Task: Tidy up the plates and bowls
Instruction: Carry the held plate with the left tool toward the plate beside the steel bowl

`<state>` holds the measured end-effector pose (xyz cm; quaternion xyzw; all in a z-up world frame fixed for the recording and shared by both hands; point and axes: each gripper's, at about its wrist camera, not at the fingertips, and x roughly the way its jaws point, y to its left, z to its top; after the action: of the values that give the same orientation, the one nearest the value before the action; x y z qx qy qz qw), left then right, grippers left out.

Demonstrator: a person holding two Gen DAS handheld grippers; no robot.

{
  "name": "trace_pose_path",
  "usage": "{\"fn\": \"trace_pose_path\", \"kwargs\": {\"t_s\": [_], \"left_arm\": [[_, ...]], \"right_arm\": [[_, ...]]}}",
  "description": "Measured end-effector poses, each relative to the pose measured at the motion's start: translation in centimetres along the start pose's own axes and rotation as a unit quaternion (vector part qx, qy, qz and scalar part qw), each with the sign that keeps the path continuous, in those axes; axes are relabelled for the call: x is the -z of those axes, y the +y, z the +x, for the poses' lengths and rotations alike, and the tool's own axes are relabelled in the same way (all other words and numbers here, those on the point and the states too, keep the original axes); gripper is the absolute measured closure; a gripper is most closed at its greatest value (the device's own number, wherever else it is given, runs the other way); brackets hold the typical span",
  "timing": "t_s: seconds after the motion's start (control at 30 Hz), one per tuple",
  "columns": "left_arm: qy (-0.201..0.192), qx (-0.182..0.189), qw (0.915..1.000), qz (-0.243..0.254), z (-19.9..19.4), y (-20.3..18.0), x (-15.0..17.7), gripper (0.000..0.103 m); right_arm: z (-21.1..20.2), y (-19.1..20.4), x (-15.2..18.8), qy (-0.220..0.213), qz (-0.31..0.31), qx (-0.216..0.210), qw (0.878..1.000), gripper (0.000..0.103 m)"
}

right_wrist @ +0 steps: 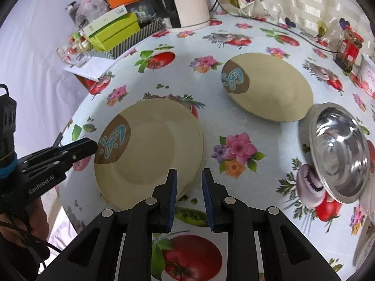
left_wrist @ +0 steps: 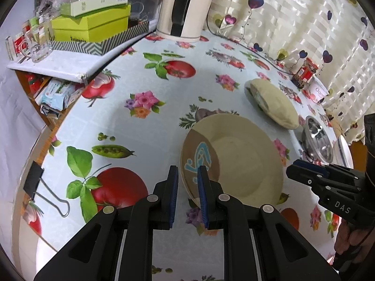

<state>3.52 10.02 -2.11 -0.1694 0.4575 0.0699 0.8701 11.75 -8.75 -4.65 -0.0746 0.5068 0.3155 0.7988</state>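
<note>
A cream plate point(right_wrist: 150, 154) with a brown patch and a blue mark lies on the near left of the table; it seems to sit on another plate, and it also shows in the left wrist view point(left_wrist: 239, 157). My left gripper point(left_wrist: 187, 180) straddles its near rim, jaws slightly apart, not clamped; it also shows in the right wrist view point(right_wrist: 89, 146). A second cream plate point(right_wrist: 269, 89) lies farther back and shows in the left wrist view point(left_wrist: 274, 103) too. A steel bowl point(right_wrist: 339, 152) sits at the right. My right gripper point(right_wrist: 188, 180) is open and empty just off the near plate's right rim.
A flowered oilcloth covers the table point(right_wrist: 211, 121). A white kettle point(right_wrist: 187, 0) stands at the back. Green boxes point(left_wrist: 91, 23) and glasses point(left_wrist: 37, 42) sit on a side shelf at the left. A red-lidded jar point(right_wrist: 349, 46) and a tub point(right_wrist: 368, 75) stand at the right. A binder clip point(left_wrist: 35, 182) grips the table's edge.
</note>
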Motion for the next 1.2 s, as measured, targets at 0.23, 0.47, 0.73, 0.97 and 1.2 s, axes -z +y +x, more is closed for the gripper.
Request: {"fn": "trace_pose_path", "kwargs": {"t_s": [0.23,0.47,0.73,0.97,1.2], "left_arm": [[-0.021,0.017,0.9995,0.015,-2.0,-2.1,-0.1,0.086],[-0.034,0.041,0.9981,0.033,-3.2,-4.6,-0.6,0.086],[-0.041,0.055,0.9961,0.056,-4.2,-6.8,-0.6,0.086],[-0.032,0.066,0.9945,0.075,-3.8,-8.9,-0.5,0.086],[-0.032,0.067,0.9940,0.081,-3.9,-9.6,-0.3,0.086]], "right_arm": [[-3.2,0.0,0.5,-0.035,0.000,0.007,0.999,0.081],[-6.7,0.0,1.0,-0.066,-0.007,0.024,0.997,0.066],[-8.5,-0.8,2.1,-0.081,0.008,0.030,0.996,0.065],[-9.2,-1.5,3.0,-0.087,0.013,0.036,0.995,0.065],[-9.5,-2.2,3.5,-0.090,0.020,0.036,0.995,0.065]]}}
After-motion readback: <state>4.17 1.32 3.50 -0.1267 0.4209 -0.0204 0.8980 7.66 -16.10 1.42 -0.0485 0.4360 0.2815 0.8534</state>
